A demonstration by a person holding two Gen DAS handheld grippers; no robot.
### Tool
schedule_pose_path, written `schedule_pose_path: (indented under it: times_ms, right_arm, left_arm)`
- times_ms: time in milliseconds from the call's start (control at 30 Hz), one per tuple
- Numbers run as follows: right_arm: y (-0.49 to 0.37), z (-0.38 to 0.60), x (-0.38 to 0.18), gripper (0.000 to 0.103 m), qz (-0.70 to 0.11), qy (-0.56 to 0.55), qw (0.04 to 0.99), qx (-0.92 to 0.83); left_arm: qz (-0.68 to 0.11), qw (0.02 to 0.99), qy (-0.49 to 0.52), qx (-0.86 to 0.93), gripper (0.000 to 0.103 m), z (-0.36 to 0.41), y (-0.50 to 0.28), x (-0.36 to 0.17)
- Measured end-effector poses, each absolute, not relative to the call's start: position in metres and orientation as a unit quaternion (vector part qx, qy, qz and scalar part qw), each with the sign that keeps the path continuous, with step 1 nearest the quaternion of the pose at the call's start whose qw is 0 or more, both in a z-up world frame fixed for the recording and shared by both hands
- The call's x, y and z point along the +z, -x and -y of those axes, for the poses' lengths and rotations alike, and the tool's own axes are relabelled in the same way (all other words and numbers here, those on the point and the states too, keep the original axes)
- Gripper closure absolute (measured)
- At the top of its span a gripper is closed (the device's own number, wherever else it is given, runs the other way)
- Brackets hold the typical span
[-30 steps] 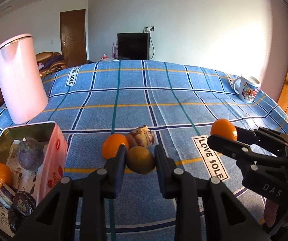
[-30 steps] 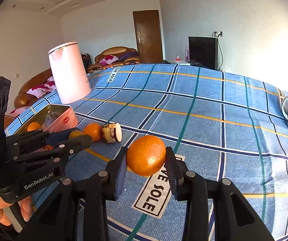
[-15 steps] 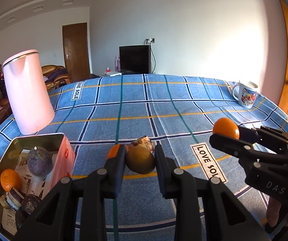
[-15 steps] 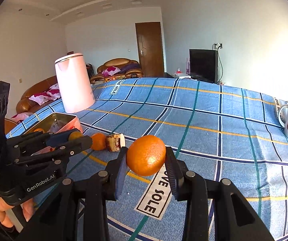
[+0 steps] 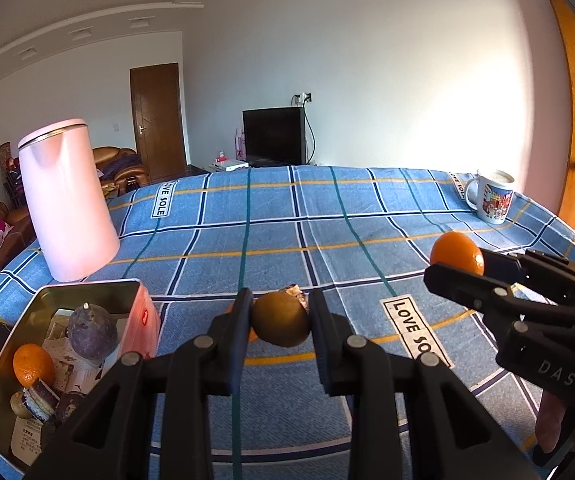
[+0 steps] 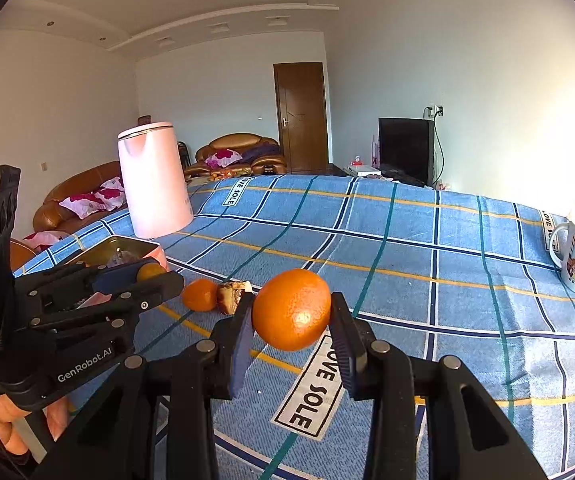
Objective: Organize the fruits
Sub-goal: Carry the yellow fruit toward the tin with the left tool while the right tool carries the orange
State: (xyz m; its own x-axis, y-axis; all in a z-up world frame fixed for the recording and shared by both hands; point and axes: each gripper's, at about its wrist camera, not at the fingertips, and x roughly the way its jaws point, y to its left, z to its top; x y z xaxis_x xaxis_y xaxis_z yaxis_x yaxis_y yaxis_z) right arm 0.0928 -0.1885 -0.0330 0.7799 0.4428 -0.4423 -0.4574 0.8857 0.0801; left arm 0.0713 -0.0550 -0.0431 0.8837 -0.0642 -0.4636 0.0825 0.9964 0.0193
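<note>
the left wrist view alone looks down into the open tin [image 5: 47, 292] at 8 o'clock, where a dark purple fruit [image 5: 92, 332], a small orange [image 5: 33, 364] and wrapped snacks lie on printed paper. the right wrist view shows only the tin's far rim, but it reveals a loose orange [image 6: 200, 294] and a brown husked piece [image 6: 231, 297] touching each other on the blue plaid cloth [image 6: 407, 264], things the left gripper mostly hides in its own view.

the left gripper [image 5: 280, 322] is clenched on a brownish-green kiwi [image 5: 281, 324], held between its fingers at centre frame, above the cloth. the right gripper [image 6: 292, 322] is grasping a big orange [image 6: 292, 309], pinched between both pads, clear of the cloth; from the left view that fruit sits at 3 o'clock.

a pink kettle [image 5: 67, 208] stands at 10 o'clock behind the tin, and a printed mug [image 5: 493, 196] at 2 o'clock.
</note>
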Motion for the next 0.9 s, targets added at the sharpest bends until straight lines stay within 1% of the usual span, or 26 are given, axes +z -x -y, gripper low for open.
schedule_pose_path:
  times_ms: [900]
  right_arm:
    - [-0.069, 0.19, -0.024, 0.064, -0.165, 0.024, 0.957, 0.236]
  left_arm:
    - [-0.174, 0.984, -0.038, -0.028, 0.073, 0.058, -0.046, -0.034]
